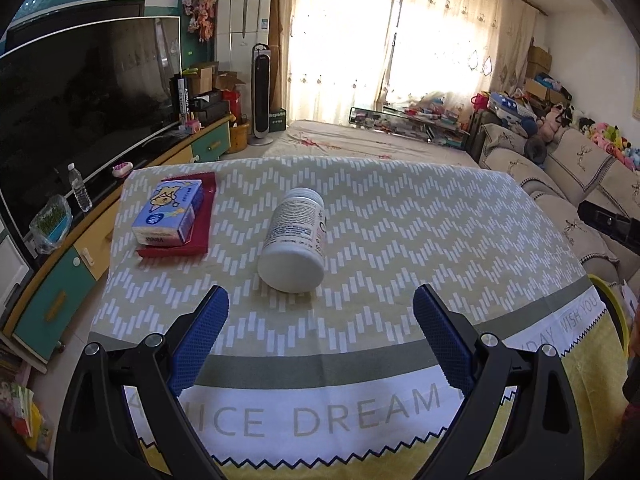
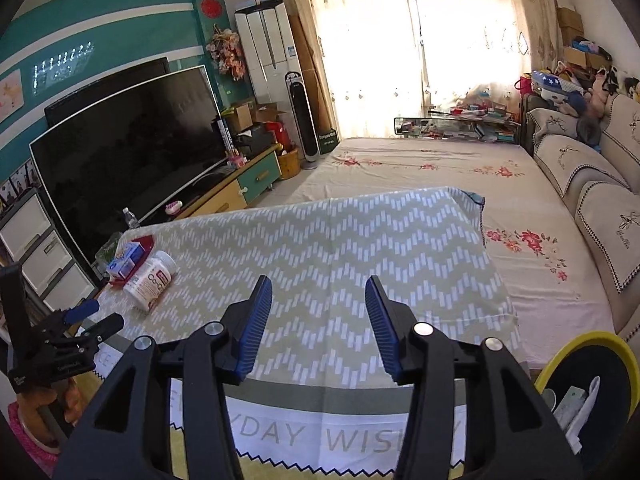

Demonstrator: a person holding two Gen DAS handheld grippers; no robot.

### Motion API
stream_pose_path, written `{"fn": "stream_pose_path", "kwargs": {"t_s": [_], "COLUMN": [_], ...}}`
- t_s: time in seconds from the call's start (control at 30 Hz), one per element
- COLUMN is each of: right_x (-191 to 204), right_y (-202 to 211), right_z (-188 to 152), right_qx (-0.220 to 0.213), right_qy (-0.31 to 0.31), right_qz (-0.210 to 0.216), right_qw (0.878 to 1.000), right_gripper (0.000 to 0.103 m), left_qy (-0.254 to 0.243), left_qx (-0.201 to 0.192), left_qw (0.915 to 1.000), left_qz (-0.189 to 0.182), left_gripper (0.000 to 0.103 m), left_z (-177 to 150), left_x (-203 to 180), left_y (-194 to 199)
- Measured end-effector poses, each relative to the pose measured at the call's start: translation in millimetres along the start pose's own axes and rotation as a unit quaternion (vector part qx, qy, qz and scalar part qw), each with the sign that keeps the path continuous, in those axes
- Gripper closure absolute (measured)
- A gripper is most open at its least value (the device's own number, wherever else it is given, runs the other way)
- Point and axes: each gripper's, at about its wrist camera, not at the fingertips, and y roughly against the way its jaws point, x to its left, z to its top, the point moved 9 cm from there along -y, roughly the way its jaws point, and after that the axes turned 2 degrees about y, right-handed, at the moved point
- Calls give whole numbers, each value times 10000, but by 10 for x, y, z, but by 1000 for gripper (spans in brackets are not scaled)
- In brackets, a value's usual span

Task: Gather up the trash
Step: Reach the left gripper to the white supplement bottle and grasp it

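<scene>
A white plastic bottle [image 1: 292,240] lies on its side near the middle of the worktop [image 1: 400,220], its flat base turned toward the left tongs [image 1: 320,312], which hover just short of it with their blue pads spread wide and nothing between them. From those tongs the bottle sits at twelve o'clock. I judge it to be light and stiff, with a smooth, rounded wall that could roll or slip out of a careless squeeze; the surest hold looks to be across the barrel near its middle, pads on opposite sides, not on the narrower capped end.

At about ten o'clock from the bottle, and apart from it, a blue tissue pack [image 1: 168,212] rests on a red tray [image 1: 204,220]. Nothing stands between the left tongs and the bottle.

The right tongs [image 2: 318,304] are part spread and empty over bare patterned cloth, with the bottle well off at their ten o'clock. A yellow-rimmed bin [image 2: 580,344] sits beside the worktop at their four o'clock, already holding some paper scraps, and seems the likely drop point.
</scene>
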Motion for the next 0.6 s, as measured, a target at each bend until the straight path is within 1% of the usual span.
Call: {"fn": "stream_pose_path", "kwargs": {"t_s": [0.1,0.2,0.4,0.47,0.5,0.6], "right_x": [14,63,127,147,154,177], "right_y": [-21,-44,-99,-100,-100,-109], "right_z": [-29,-52,-81,-93,-98,-106], "right_qx": [25,32,125,139,146,172], "right_qy": [-92,-59,13,25,24,39], "right_qz": [75,60,117,129,133,144], "right_qw": [9999,10000,9999,9998,9998,9997], "right_gripper": [56,55,55,55,55,55], "left_qy": [-44,-19,-3,33,73,173], "left_qx": [193,348,507,566,604,665], "left_qw": [9998,9994,9986,9982,9980,9974], "left_qz": [-13,0,164,186,183,209], "left_gripper": [11,11,11,14,18,18], "left_z": [49,99,179,192,198,223], "left_x": [-48,-65,-29,10,26,84], "left_y": [-160,-345,-613,-676,-709,-781]}}
